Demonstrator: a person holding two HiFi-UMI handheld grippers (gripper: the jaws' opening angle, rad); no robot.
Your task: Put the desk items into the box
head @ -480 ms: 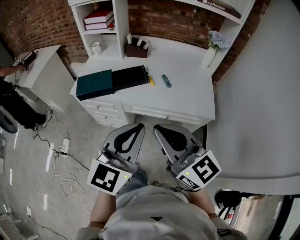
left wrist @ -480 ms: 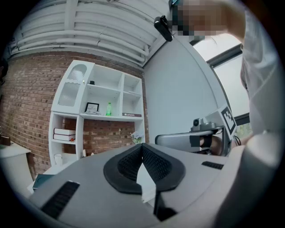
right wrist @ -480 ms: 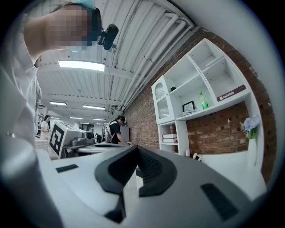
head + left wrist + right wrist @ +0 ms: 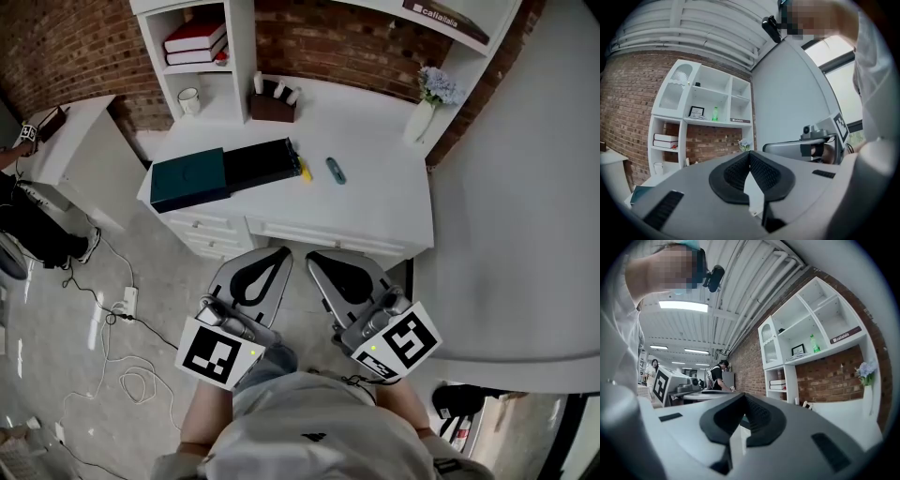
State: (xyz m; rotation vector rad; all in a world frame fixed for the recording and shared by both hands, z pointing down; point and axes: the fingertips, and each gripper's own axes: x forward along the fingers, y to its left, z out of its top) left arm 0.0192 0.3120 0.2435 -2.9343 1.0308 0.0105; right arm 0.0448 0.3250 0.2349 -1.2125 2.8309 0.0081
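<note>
Grippers both clenched, nothing in either: left gripper (image 4: 273,259) has its pad tips meeting with only desk and shelving visible past them, and right gripper (image 4: 319,259) is pressed together the same way, also empty. Both are held level, side by side, off the front edge of the desk (image 4: 375,202), over the floor and clear of everything on the desktop. Box (image 4: 188,180), dark teal, lies flat at the desk's front left corner; a black tray (image 4: 262,161) butts against its right end, and I can't tell whether the two are one sliding piece. Small yellow item (image 4: 303,170) sits at the tray's right end, touching or nearly so. Blue-green pen-like item (image 4: 335,170) lies just right of that, apart from it, near the desk's middle. At the desk's back: brown holder (image 4: 272,105) with white sticks standing in it, white mug (image 4: 190,97) in the left shelf bay, vase of pale flowers (image 4: 422,111) at the right rear corner. Red books (image 4: 195,37) stacked on the shelf above the mug.
</note>
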